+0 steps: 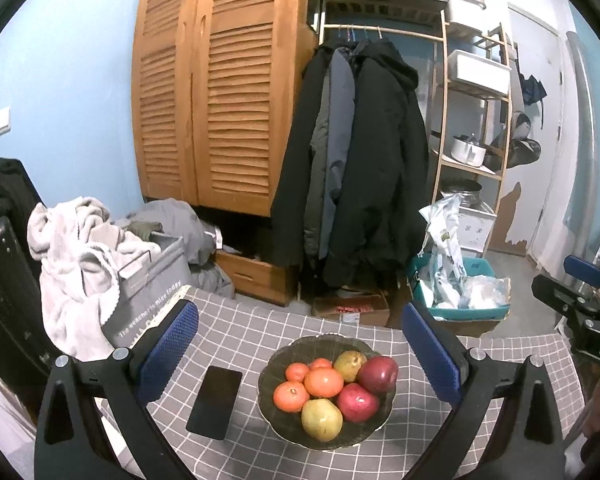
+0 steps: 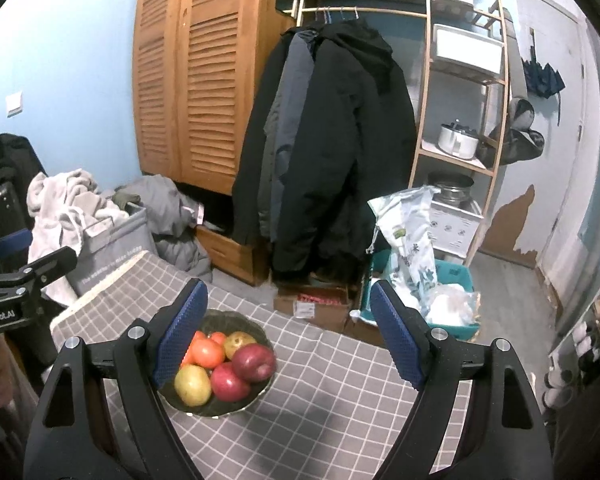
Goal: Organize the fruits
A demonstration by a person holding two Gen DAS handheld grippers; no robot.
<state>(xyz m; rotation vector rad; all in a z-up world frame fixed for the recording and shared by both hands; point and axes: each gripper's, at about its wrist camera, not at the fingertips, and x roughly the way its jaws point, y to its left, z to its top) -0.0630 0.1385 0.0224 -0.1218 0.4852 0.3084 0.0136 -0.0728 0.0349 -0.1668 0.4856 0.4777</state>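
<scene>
Left wrist view shows the left gripper [image 1: 300,354] with its two blue pads wide apart and nothing between them; it hangs over a worktop [image 1: 260,332] covered in a grey cloth with white squares. A dark green bowl [image 1: 278,368] sits on the cloth, and all the fruit is inside it; there are two red apples [image 1: 377,375], two yellow-green pears [image 1: 321,419] and some orange fruits [image 1: 323,382] (four can be counted here). A black phone [image 1: 215,402] lies flat just beside the bowl, on its left, not touching it.

At the right edge of this view a bit of the other tool shows, with the letters "DAS" on it; the rest of the word is cut off. A grey laundry basket [image 1: 156,280] past the worktop has white writing that reads "The weather is nice today"; pale towels [image 1: 76,248] hang over its rim.

In the right wrist view the right gripper [image 2: 288,334] is wide apart too and holds nothing; the bowl [image 2: 256,330] sits partly behind its left pad. The left tool at the edge shows the letters "enRobot.AI". Dark coats [image 2: 332,140] hang on a rail beside a wooden cupboard [image 2: 196,80]; a small cardboard box on the floor has a label too blurry to read.
</scene>
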